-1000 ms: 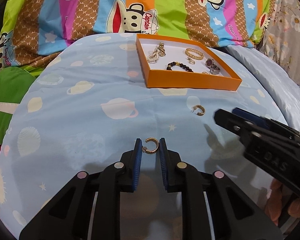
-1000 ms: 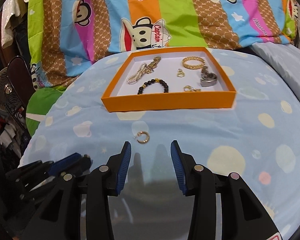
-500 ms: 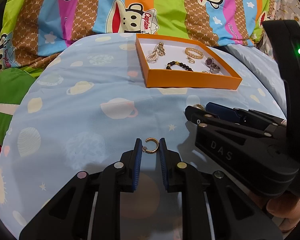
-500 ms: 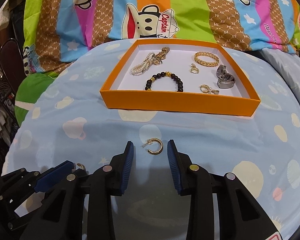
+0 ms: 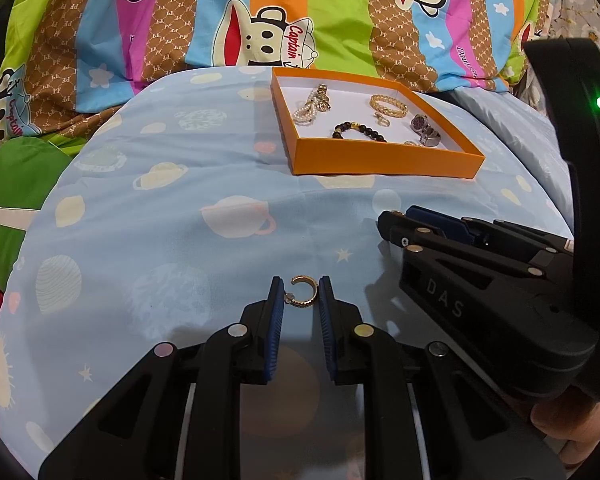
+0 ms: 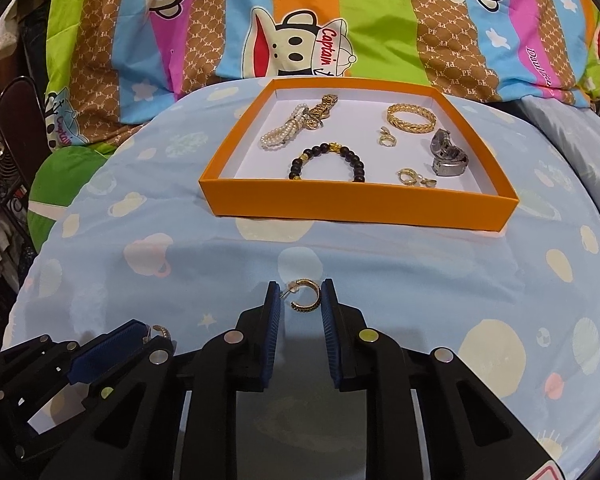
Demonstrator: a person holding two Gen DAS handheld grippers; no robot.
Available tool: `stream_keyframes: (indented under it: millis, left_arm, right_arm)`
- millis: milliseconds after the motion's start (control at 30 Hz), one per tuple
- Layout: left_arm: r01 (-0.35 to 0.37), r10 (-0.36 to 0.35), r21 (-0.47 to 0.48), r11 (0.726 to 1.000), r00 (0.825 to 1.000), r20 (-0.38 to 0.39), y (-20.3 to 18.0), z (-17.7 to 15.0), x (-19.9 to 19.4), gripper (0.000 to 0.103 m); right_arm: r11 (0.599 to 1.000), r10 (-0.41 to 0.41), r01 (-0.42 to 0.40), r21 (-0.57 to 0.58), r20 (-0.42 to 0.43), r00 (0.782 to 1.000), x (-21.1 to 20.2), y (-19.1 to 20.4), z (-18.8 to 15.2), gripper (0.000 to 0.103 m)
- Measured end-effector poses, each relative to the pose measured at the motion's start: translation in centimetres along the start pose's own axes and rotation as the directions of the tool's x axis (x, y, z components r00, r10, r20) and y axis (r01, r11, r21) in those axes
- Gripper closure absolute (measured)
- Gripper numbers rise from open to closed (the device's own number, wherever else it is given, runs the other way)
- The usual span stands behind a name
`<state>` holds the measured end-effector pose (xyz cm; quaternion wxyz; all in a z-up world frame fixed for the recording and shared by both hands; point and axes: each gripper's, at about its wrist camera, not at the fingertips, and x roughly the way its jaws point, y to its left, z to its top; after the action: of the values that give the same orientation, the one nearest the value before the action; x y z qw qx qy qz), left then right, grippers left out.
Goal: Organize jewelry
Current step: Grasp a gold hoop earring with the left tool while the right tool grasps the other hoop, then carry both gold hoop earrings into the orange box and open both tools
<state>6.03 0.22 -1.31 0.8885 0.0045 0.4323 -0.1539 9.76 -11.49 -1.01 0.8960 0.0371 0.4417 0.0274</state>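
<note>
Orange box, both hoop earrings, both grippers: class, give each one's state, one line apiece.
Orange box: lidless, on the bedsheet, holding bracelets, a watch and small earrings.
Left hoop earring: between the pads of the left gripper, jaws closed onto it.
Right hoop earring: between the pads of the right gripper; contact unclear.
</note>
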Motion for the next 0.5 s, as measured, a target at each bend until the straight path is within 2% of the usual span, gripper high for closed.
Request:
stream_keyframes:
  millis: [267, 500]
  left_arm:
    - [0.047, -0.047, -0.031, 0.998, 0.999, 0.000, 1.0, -0.3, -0.5, 0.086]
    - [0.060, -0.060, 0.005, 0.998, 0.998, -0.003, 1.1, -1.3, -1.5, 0.086]
  right_arm:
    - [0.998, 0.019, -0.020, 0.060, 0.015, 1.000, -2.4, -2.4, -2.5, 0.084]
    - [0.994, 0.032, -0.034, 0.108, 0.023, 0.999, -5.0, -4.4, -5.6, 0.084]
